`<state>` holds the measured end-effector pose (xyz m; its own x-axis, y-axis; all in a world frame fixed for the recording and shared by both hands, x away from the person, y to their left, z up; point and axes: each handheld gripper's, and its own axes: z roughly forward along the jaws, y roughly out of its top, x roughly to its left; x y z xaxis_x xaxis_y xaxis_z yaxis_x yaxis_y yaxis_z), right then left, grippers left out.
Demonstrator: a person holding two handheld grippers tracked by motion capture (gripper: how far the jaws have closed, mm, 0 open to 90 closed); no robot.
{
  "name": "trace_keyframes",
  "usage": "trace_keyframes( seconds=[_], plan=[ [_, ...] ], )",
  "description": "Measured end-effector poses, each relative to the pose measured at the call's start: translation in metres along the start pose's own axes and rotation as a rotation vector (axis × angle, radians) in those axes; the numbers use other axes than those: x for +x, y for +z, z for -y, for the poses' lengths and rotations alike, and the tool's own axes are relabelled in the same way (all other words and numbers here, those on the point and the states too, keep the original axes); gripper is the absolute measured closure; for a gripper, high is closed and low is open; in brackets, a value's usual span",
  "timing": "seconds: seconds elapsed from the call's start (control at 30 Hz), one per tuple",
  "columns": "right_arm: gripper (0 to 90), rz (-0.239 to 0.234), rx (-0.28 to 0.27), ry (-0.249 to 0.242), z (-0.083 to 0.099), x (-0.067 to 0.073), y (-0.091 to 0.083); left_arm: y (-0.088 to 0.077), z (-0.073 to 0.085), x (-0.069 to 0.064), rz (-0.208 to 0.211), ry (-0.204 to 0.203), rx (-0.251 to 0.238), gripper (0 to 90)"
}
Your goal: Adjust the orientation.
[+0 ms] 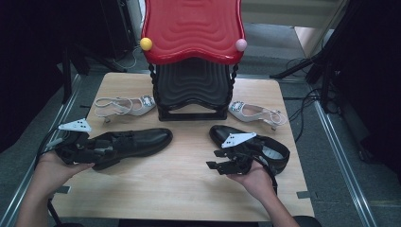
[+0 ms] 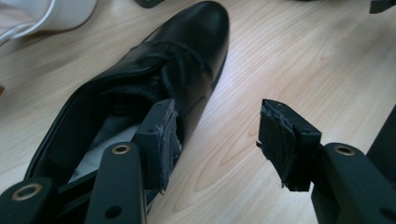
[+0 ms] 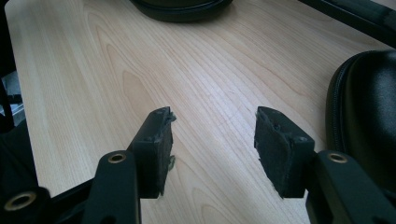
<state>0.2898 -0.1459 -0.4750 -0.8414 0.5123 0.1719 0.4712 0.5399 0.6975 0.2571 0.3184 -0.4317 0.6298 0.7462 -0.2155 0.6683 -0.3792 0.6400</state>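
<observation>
High view, left to right. The left gripper (image 1: pixel 101 150) lies at the heel end of the left black shoe (image 1: pixel 137 142), which rests on its sole on the wooden bench (image 1: pixel 189 179) with its toe pointing toward the centre. In the left gripper view the jaws stand spread: one pad sits just inside the shoe's opening at its rim, the other over bare wood beside the shoe (neither pad visibly presses the leather). Behind this shoe lies a silver heeled sandal (image 1: pixel 124 106), its jewelled toe beside the black base of a stand (image 1: pixel 191 90) that carries a red wavy shelf (image 1: pixel 193 29) with a yellow ball (image 1: pixel 146 43) and a pink ball (image 1: pixel 241 45) at its front corners. Right of the stand lies a second silver sandal (image 1: pixel 257 112). Nearer the person, the right black shoe (image 1: pixel 272 150) rests on the bench; the right gripper (image 1: pixel 218 160) is held just beside it, jaws spread over bare wood, with nothing between them.
</observation>
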Motion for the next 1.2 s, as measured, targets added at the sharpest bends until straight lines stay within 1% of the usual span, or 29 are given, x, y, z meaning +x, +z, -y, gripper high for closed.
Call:
trace_keyframes(
  seconds=[0.03,0.07,0.1,0.17,0.2,0.27,0.3,0.33,0.37,0.43,0.47,0.5,0.53,0.57,0.6,0.63,0.67,0.73,0.77,0.8,0.87,0.9,0.97,1.0,1.03,1.07,1.1,1.13,1.2],
  plan=[
    [48.1,-0.001,-0.001,-0.003,0.0,0.0,0.0,0.002,0.001,0.003,-0.002,-0.013,0.01,47.1],
    [48.0,-0.002,0.002,0.0,0.0,0.0,0.001,0.006,0.003,0.007,0.004,-0.017,0.017,47.1],
    [48.0,-0.002,0.002,0.0,0.0,0.0,0.001,0.006,0.003,0.007,0.004,-0.017,0.017,47.2],
    [47.9,-0.003,0.004,-0.002,0.0,0.0,0.002,0.014,0.005,0.012,-0.007,-0.023,0.037,47.4],
    [48.0,-0.002,0.005,-0.002,0.0,0.001,0.002,0.017,0.005,0.013,-0.002,-0.019,0.046,47.6],
    [48.0,-0.003,0.005,-0.003,0.0,0.001,0.002,0.02,0.005,0.014,0.005,-0.016,0.05,48.2],
    [48.0,-0.003,0.005,-0.003,0.0,0.001,0.002,0.023,0.005,0.016,0.007,-0.024,0.053,48.7],
    [48.0,-0.004,0.006,-0.002,0.0,0.001,0.002,0.029,0.004,0.016,0.005,-0.018,0.07,49.1],
    [48.0,-0.004,0.006,-0.002,0.0,0.001,0.002,0.029,0.004,0.016,0.005,-0.018,0.07,49.4],
    [48.0,-0.005,0.007,-0.003,0.0,0.001,0.002,0.034,0.003,0.017,0.013,-0.007,0.073,50.2],
    [48.0,-0.004,0.008,-0.004,0.0,0.001,0.002,0.039,0.002,0.018,0.02,-0.004,0.079,51.1],
    [47.9,-0.005,0.009,-0.005,0.0,0.001,0.002,0.039,0.002,0.018,0.02,-0.004,0.079,52.0],
    [48.0,-0.003,0.009,-0.005,0.001,0.002,0.002,0.04,0.001,0.018,0.01,0.001,0.075,53.2],
    [48.0,-0.003,0.009,-0.005,0.001,0.002,0.002,0.04,0.0,0.019,0.014,-0.003,0.067,53.2],
    [48.0,-0.004,0.011,-0.007,0.001,0.002,0.003,0.042,-0.002,0.019,0.017,0.011,0.046,55.0],
    [48.0,-0.004,0.011,-0.007,0.001,0.002,0.003,0.042,-0.002,0.019,0.017,0.011,0.046,55.8],
    [48.0,-0.005,0.012,-0.01,0.001,0.002,0.004,0.046,-0.004,0.018,0.025,0.021,0.062,55.7],
    [47.9,-0.004,0.014,-0.009,0.001,0.003,0.004,0.052,-0.006,0.017,0.026,0.039,0.078,56.3],
    [47.9,-0.004,0.014,-0.009,0.001,0.003,0.004,0.052,-0.006,0.017,0.026,0.039,0.078,56.7],
    [48.0,-0.005,0.014,-0.01,0.001,0.003,0.004,0.056,-0.007,0.016,0.02,0.054,0.087,57.6],
    [47.9,-0.004,0.015,-0.008,0.002,0.003,0.004,0.058,-0.008,0.017,0.022,0.062,0.089,59.4],
    [47.9,-0.006,0.015,-0.009,0.002,0.003,0.004,0.06,-0.009,0.017,0.034,0.058,0.085,60.6],
    [47.8,-0.003,0.014,-0.008,0.003,0.003,0.003,0.063,-0.01,0.017,0.047,0.07,0.086,64.0],
    [47.8,-0.002,0.015,-0.007,0.004,0.003,0.003,0.063,-0.01,0.017,0.047,0.07,0.086,65.5],
    [47.8,-0.002,0.015,-0.007,0.004,0.003,0.003,0.063,-0.011,0.017,0.048,0.081,0.083,65.5],
    [47.8,0.001,0.016,-0.003,0.004,0.003,0.002,0.063,-0.011,0.016,0.054,0.079,0.077,70.7],
    [47.8,0.0,0.014,-0.001,0.004,0.002,0.002,0.062,-0.013,0.017,0.066,0.059,0.082,72.6],
    [47.8,0.0,0.014,-0.001,0.004,0.002,0.002,0.062,-0.013,0.017,0.066,0.059,0.082,74.7],
    [47.8,0.004,0.01,-0.003,0.005,0.002,0.001,0.061,-0.015,0.015,0.065,0.057,0.082,75.9]
  ],
)
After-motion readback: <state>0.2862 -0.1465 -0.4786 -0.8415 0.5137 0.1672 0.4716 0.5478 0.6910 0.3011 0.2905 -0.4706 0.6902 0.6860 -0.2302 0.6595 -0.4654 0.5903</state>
